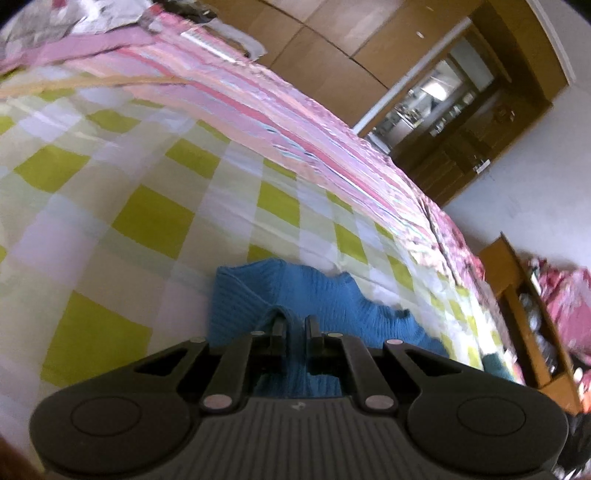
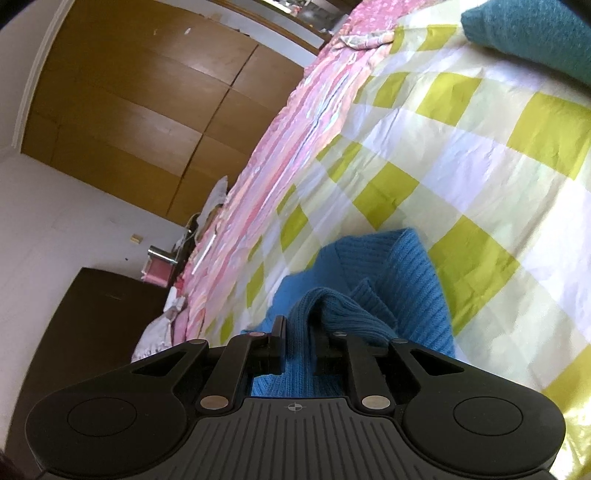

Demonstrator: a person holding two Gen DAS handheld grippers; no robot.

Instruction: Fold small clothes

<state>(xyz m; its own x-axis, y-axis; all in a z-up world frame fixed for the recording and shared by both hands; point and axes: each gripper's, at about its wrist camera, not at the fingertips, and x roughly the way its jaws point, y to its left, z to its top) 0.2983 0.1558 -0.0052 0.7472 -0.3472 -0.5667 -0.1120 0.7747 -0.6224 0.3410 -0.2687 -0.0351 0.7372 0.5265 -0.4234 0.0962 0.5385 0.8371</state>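
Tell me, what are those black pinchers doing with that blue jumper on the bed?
A person is folding a small blue jumper on a bed with a green-and-white checked sheet. They hold a pincher tool in each hand. The left gripper is shut on one part of the jumper, and the right gripper has a fold of the blue knit between its fingers. The jumper is bunched up, not yet folded neatly. A darker teal garment lies farther along the bed.

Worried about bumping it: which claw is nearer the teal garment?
Left, probably. The left claw has the teal garment just beside it; from the right claw it lies well across the checked sheet.
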